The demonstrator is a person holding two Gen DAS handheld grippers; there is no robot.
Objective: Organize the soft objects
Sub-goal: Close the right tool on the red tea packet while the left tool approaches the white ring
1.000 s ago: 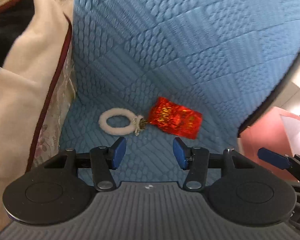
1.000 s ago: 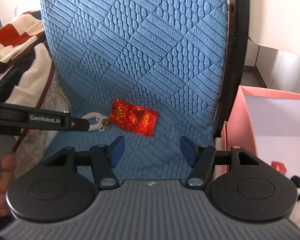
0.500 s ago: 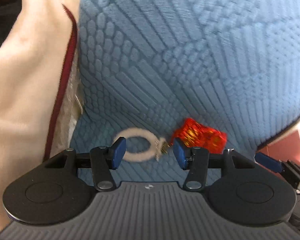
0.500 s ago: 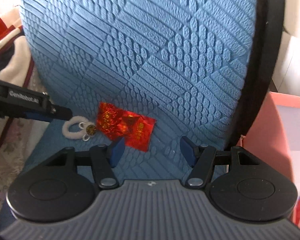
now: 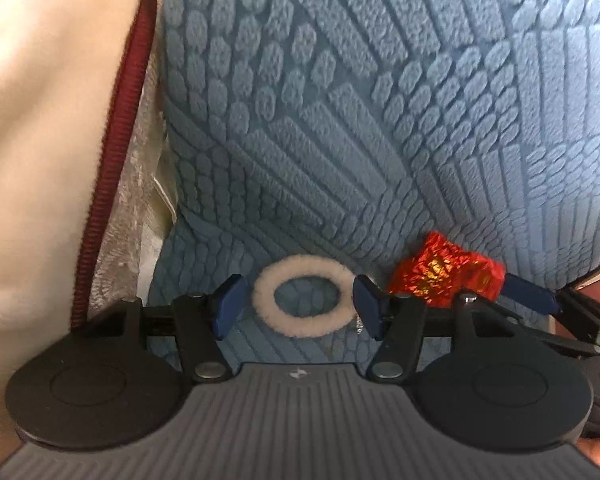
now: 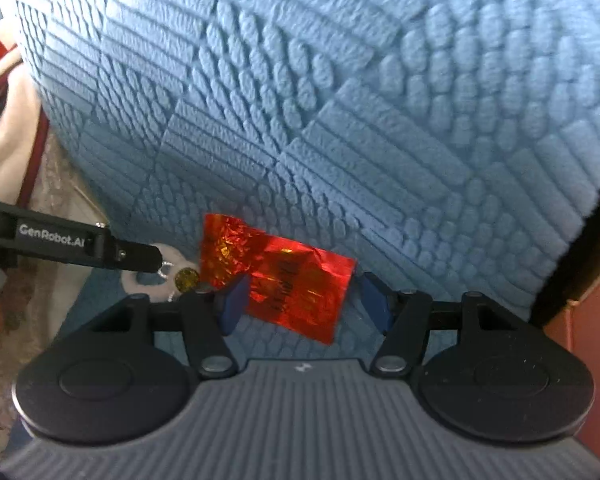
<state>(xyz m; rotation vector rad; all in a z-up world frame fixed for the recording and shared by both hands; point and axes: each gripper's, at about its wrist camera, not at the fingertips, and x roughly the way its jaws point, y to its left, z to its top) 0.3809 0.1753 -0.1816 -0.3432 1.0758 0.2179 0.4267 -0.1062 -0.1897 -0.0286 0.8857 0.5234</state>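
A blue textured cushion point(image 5: 360, 120) carries both soft things near its lower edge. The fluffy white ring point(image 5: 306, 300) lies flat on the cushion, framed by the left gripper point(image 5: 296, 308), whose blue pads stand apart on either side of it without pressing; those jaws have just been opening. Just to the right of the ring on the cushion lies the red foil packet point(image 6: 280, 276), crinkled and tilted. The right gripper point(image 6: 306, 300) is spread around the packet's lower part, the pads not squeezing it. Left of the cushion hangs a cream blanket point(image 5: 48, 128) with dark red piping.
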